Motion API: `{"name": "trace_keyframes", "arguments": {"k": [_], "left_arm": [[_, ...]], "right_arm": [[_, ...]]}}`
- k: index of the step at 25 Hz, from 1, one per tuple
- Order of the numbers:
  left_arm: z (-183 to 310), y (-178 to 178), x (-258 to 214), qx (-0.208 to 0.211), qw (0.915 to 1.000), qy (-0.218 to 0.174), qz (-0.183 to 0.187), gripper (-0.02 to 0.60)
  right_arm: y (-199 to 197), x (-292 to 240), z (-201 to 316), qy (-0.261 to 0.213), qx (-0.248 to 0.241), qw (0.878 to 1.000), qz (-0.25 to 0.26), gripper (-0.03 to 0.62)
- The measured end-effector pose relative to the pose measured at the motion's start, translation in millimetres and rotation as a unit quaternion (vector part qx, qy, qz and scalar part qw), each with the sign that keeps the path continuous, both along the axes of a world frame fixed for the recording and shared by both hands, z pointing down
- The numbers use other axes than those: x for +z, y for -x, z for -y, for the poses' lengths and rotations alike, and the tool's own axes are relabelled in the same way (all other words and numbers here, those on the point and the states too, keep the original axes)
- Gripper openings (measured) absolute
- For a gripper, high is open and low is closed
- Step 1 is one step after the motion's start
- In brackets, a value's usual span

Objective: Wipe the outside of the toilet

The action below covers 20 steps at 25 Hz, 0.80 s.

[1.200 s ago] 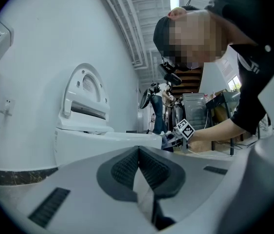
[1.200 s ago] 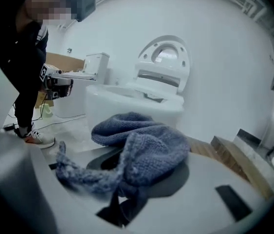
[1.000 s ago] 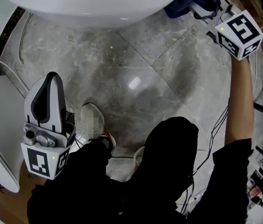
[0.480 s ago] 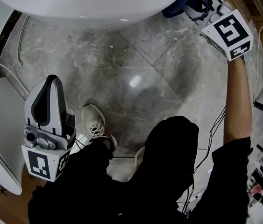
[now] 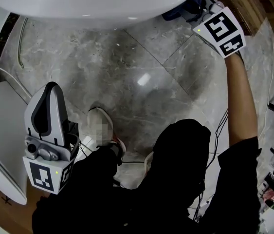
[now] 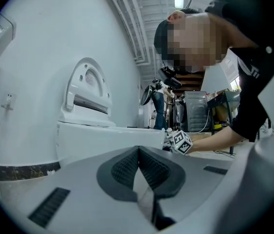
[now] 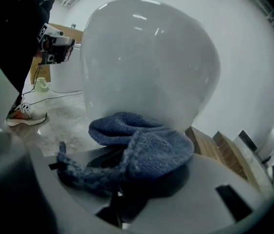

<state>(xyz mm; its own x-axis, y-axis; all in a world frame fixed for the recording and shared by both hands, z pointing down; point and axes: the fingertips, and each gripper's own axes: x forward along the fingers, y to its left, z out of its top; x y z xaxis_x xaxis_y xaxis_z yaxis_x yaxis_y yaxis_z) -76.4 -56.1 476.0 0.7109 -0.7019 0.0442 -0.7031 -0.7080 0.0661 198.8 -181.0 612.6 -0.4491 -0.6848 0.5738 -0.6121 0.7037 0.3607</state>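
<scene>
two jaws of the right gripper [image 7: 124, 182] clench a blue cloth [image 7: 141, 152], its bunched end pushed against the toilet [image 7: 146, 62] bowl's curved outer wall at the far right, so the cloth does the rubbing. the left gripper [image 6: 139, 155], jaws pressed together on nothing, hangs near left, apparently parked clear of the work.

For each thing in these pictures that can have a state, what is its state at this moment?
left gripper: fingers shut, nothing between them.
right gripper: fingers shut on the blue knitted cloth.
blue knitted cloth: bunched up, lying against the outside of the toilet bowl.
white ceramic toilet: its lid is raised upright.
</scene>
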Motion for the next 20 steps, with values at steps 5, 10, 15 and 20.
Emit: {"name": "trace_keyframes", "arguments": {"k": [5, 10, 15, 20], "left_arm": [[0.8, 4.9, 3.1, -0.002, 1.0000, 0.005, 0.005, 0.010], [2.9, 11.2, 6.2, -0.009, 0.9999, 0.009, 0.005, 0.010], [5.1, 15.3, 7.7, -0.013, 0.9998, 0.013, 0.005, 0.009], [7.9, 19.6, 10.8, -0.015, 0.9997, 0.017, 0.010, 0.011]], "right_arm": [[4.3, 39.8, 4.0, 0.022, 0.018, 1.000, -0.002, 0.101], [5.8, 72.7, 8.7, 0.036, 0.033, 0.999, -0.011, 0.101], [9.1, 104.2, 11.4, 0.057, 0.049, 0.997, -0.007, 0.101], [10.9, 135.0, 17.3, 0.076, 0.069, 0.995, -0.007, 0.101]]}}
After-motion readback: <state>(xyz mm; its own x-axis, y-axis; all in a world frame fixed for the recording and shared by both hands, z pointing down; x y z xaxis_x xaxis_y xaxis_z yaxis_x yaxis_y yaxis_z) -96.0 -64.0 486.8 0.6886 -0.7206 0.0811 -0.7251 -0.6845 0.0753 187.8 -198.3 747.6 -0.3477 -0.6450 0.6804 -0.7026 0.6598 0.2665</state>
